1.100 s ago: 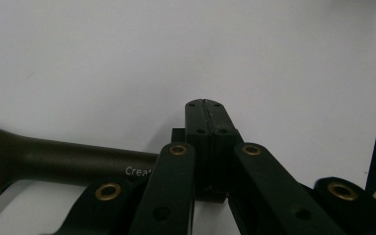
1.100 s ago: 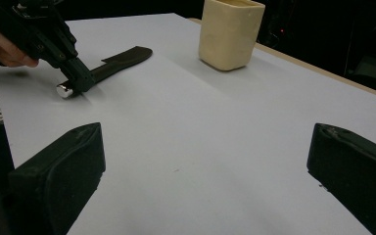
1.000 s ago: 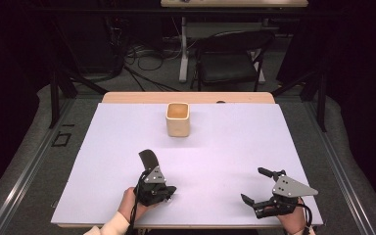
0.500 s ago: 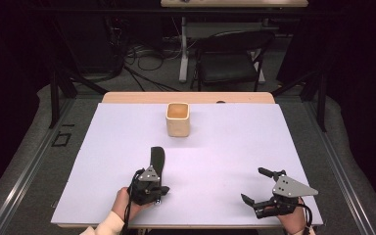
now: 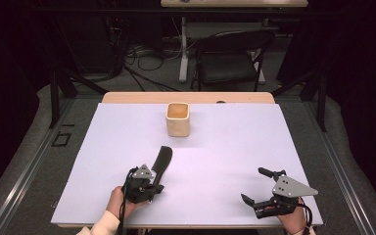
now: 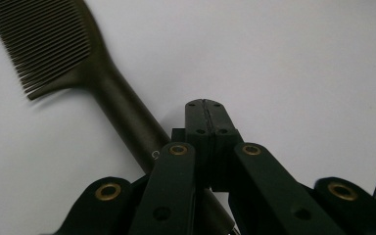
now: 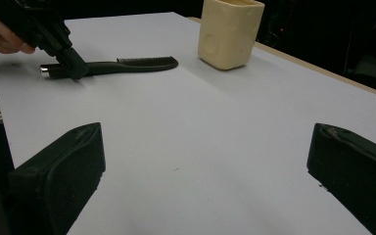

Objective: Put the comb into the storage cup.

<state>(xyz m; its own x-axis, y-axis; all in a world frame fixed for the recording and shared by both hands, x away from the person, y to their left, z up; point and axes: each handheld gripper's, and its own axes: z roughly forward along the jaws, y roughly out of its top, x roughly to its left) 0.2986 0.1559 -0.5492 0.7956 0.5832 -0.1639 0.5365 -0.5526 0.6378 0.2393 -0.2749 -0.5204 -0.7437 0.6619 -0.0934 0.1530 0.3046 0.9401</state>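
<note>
Lighting's pretty even from overhead, so the white counter (image 5: 225, 147) glows bright while the room behind goes nearly black. Shadows are soft and short. In the left gripper view, the near jaws look blurry; the comb (image 6: 54, 44) stays sharp.

Comb (image 6: 54, 44): dark matt plastic, smooth handle, fine teeth. Cup (image 5: 178, 119): cream, matt, dimpled walls. Table cover (image 5: 225, 156): smooth, matt white sheet over a wooden edge (image 5: 186, 97) at upper centre.
</note>
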